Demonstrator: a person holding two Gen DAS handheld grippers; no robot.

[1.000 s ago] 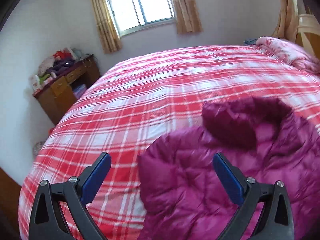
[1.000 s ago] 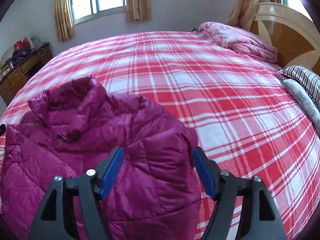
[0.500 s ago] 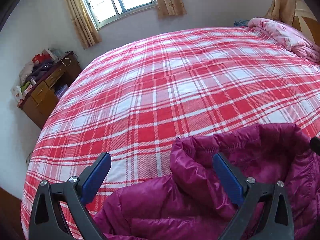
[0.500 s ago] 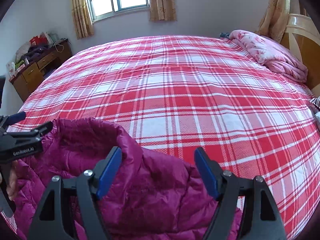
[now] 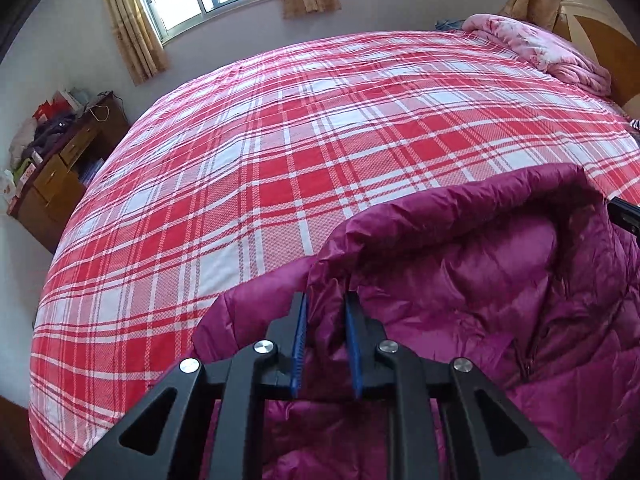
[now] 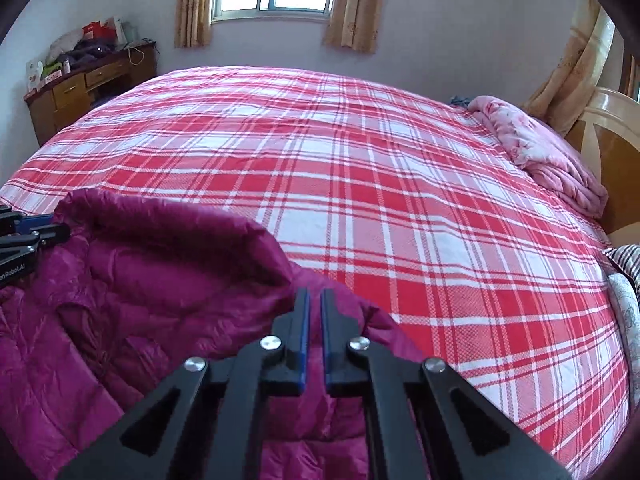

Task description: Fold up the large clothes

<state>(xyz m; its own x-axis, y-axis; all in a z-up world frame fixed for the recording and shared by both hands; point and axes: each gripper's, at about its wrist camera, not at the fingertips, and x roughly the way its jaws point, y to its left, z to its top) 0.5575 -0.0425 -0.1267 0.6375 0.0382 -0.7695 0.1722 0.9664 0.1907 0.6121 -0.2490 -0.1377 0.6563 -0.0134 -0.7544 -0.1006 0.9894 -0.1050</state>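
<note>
Left gripper [image 5: 325, 312] closing on a ridge of the magenta puffer jacket [image 5: 480, 288], fabric bunched between the blue pads at the left end of the collar. Right gripper [image 6: 313, 308] clamped nearly flat, jaws narrow, apparently pinching a thin fold at the collar's right end, though little cloth shows in the slit. Jacket lying on the plaid bedsheet [image 6: 360, 184], just under and behind both sets of tongs, body trailing back toward the holder, collar [image 6: 168, 220] arching between the two grips. Long axis running back from the tips, collar edge crosswise from one gripper to the other. Neither hand nearer: one at each end. Next, probably, lifting both together and spreading out ahead over open sheet.
</note>
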